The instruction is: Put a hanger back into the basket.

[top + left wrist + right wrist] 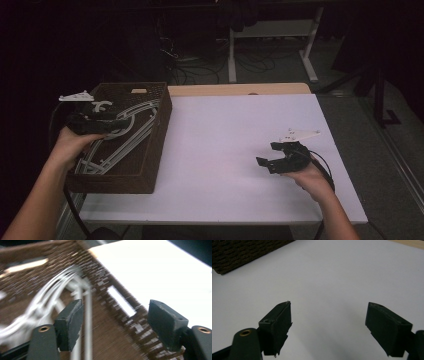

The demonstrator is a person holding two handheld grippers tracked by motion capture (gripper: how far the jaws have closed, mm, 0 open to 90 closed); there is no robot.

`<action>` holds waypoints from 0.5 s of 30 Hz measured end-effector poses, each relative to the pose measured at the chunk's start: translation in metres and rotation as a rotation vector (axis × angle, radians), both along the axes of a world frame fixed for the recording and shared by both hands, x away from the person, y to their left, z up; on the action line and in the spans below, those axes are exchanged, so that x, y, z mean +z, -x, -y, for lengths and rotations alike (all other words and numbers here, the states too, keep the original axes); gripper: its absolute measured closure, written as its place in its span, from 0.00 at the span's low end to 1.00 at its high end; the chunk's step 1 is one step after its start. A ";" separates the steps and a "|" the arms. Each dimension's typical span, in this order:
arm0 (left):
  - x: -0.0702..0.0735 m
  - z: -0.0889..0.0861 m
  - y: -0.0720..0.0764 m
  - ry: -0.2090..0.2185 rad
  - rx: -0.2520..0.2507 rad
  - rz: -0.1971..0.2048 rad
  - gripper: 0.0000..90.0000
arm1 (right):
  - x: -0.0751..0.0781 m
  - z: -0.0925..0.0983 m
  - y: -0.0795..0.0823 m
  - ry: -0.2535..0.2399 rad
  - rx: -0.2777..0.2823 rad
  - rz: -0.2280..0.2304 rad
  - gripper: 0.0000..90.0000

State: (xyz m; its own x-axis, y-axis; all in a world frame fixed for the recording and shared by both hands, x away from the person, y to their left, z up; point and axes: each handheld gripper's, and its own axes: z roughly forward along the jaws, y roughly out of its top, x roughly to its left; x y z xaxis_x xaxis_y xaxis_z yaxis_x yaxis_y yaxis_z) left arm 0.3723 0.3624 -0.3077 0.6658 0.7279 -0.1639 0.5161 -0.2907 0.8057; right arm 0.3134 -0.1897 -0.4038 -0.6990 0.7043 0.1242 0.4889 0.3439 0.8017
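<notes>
Left gripper over brown basket of white hangers at counter's left edge, jaws apart and empty, right gripper jaws apart over bare counter near right edge.

Left gripper over hangers (white) in basket.

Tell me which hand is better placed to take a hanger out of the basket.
Left. The left claw is over the brown woven basket, jaws open above the white plastic hangers. The right claw is open over the white table, far away.
</notes>
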 end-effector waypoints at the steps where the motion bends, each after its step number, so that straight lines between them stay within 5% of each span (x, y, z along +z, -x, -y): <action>1: 0.000 0.007 0.002 0.005 -0.015 0.008 0.27 | 0.001 0.000 0.000 -0.001 0.003 0.001 0.20; 10: -0.014 0.050 0.021 0.043 -0.139 0.070 0.17 | 0.019 0.001 0.004 -0.020 0.019 0.037 0.15; 15: -0.025 0.061 0.028 0.053 -0.153 0.084 0.07 | 0.028 0.005 0.007 -0.036 0.018 0.050 0.14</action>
State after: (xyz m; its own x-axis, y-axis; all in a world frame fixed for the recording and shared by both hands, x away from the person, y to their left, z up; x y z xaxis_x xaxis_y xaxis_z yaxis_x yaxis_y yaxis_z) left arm 0.3444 0.3009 -0.3325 0.7813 0.6086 -0.1384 0.3990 -0.3165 0.8606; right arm 0.3069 -0.1942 -0.3758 -0.7177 0.6871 0.1137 0.4415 0.3226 0.8373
